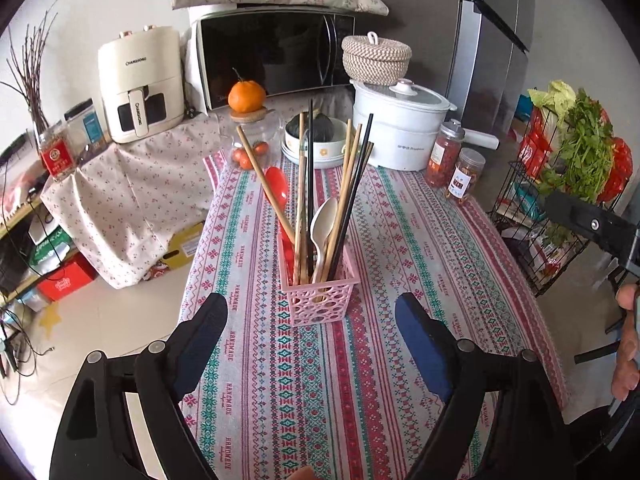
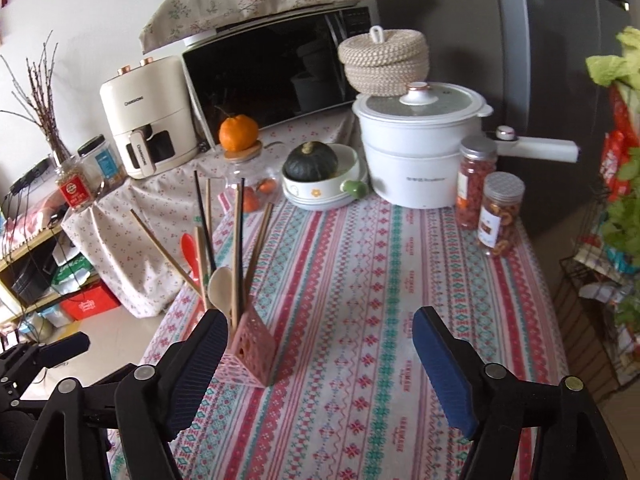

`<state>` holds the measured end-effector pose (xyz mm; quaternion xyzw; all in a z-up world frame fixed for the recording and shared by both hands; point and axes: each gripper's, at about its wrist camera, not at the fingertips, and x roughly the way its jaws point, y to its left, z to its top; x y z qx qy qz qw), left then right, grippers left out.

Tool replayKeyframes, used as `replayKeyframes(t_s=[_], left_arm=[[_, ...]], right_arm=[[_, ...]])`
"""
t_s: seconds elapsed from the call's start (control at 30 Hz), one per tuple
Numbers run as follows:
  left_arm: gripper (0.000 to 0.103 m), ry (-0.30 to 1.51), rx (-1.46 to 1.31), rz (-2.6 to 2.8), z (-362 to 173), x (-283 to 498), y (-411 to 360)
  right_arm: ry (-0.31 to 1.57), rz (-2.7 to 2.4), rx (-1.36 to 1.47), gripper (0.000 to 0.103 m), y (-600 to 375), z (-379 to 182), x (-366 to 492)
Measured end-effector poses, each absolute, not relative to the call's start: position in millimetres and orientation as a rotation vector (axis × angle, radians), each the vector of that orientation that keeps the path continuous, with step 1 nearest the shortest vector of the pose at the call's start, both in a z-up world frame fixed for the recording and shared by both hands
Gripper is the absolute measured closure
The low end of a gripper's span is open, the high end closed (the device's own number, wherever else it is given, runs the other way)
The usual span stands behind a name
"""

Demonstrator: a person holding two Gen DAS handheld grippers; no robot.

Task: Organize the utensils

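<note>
Pink perforated plastic basket (image 1: 318, 294) sits mid-worktop on the woven patterned cloth (image 1: 400, 240), stuffed with wooden and black chopsticks (image 1: 352, 184) plus a cream spoon (image 1: 323, 220). Left tool (image 1: 311, 312) and right tool (image 2: 320, 330) both spread wide, gripping nothing.

Table (image 2: 360, 280) bare right of pink utensil holder (image 1: 318, 300); splayed chopsticks (image 1: 352, 184) crowd above it; pot (image 2: 416, 152), jars (image 2: 500, 216) block the far edge.

Two wrist cameras, both looking down my worktop (image 1: 400, 240) toward the microwave (image 1: 272, 56).

My left view sits close behind the pink holder (image 1: 318, 300); my right looks from its right, sharing holder (image 2: 252, 348), microwave (image 2: 272, 76) and pot (image 2: 416, 148).
</note>
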<state>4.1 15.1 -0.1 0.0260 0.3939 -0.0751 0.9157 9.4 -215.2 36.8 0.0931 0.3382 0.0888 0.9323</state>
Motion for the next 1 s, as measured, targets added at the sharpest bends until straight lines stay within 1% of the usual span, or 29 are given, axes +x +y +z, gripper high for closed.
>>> replayKeyframes(t_s=[0.07,0.1,0.13,0.23,0.33,0.5,1.0], left_arm=[[0.01,0.768,0.062,-0.136,9.2,-4.8,11.2],[0.009,0.751,0.07,-0.121,13.2,-8.7,9.4],[0.007,0.735,0.076,-0.11,16.8,-12.5,7.5],[0.006,0.711,0.072,-0.087,22.5,-17.3,8.2],[0.006,0.712,0.056,-0.069,23.1,-19.1,9.5],[0.006,0.733,0.039,-0.064,18.6,-14.7,10.2],[0.006,0.738,0.041,-0.066,15.3,-13.7,8.8]], right_arm=[[0.674,0.153,0.189,0.011,-219.9,42.3,-3.0],[0.666,0.138,0.185,0.003,-221.5,45.6,-8.8],[0.655,0.119,0.179,0.0,-222.7,48.4,-14.2],[0.639,0.04,0.12,0.0,-222.6,51.0,-27.3],[0.671,-0.004,0.079,0.0,-222.2,44.0,-26.5],[0.725,0.01,0.084,0.0,-220.1,29.5,-18.3],[0.721,0.014,0.044,0.0,-211.1,24.7,-17.4]])
